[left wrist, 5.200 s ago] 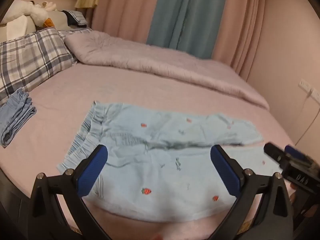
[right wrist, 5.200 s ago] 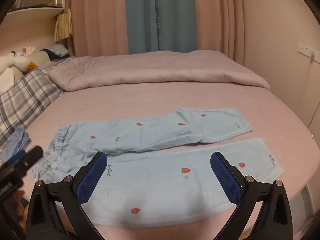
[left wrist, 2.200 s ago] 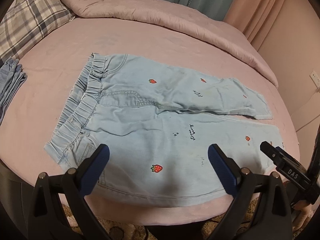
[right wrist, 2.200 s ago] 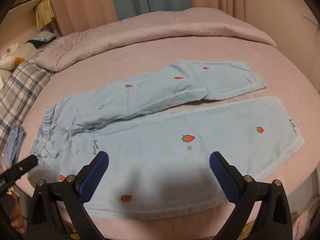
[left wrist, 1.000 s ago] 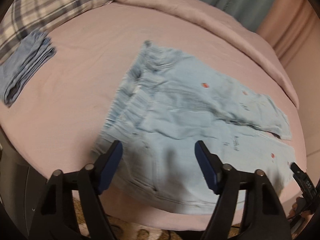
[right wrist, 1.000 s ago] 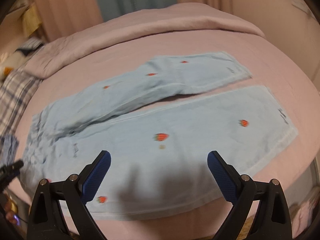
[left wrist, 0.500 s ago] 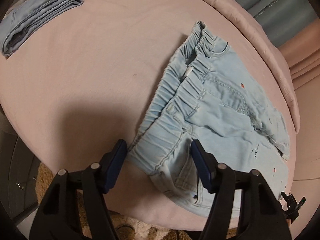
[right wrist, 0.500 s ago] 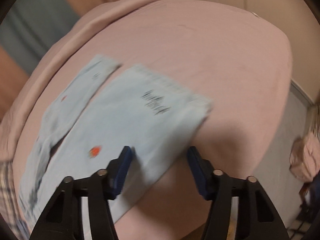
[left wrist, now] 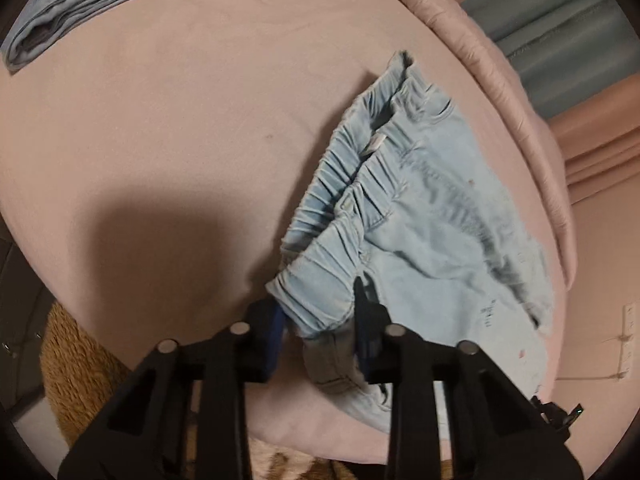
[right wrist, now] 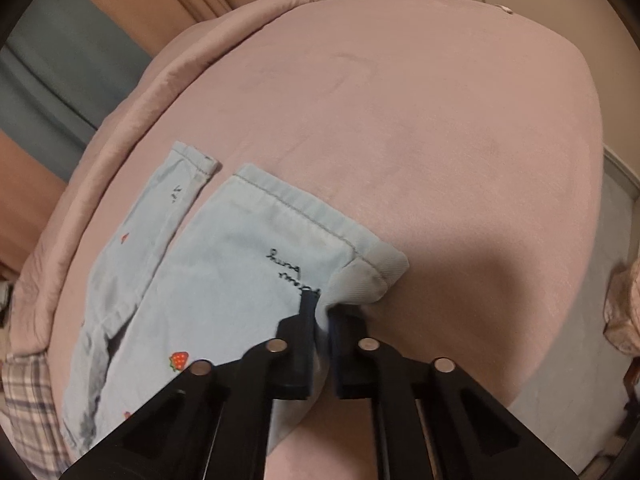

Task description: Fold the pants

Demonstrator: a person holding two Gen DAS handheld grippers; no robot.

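Light blue pants [left wrist: 420, 208] with strawberry prints lie spread on a pink bed [left wrist: 160, 120]. In the left wrist view my left gripper [left wrist: 320, 320] is shut on the near corner of the elastic waistband, which bunches up between the pads. In the right wrist view my right gripper [right wrist: 322, 320] is shut on the near corner of the closer leg's hem [right wrist: 360, 276], which curls up. The other leg [right wrist: 176, 196] lies flat beside it.
A folded blue garment [left wrist: 88, 4] lies at the far left of the bed. A rolled pink duvet [left wrist: 500, 64] runs along the far side. A plaid pillow [right wrist: 28, 400] shows at the lower left. The bed edge and floor [right wrist: 580, 360] are close below both grippers.
Both grippers have closed: the left onto the waistband corner, the right onto the near leg's hem corner. The cloth now bunches and lifts at both holds.
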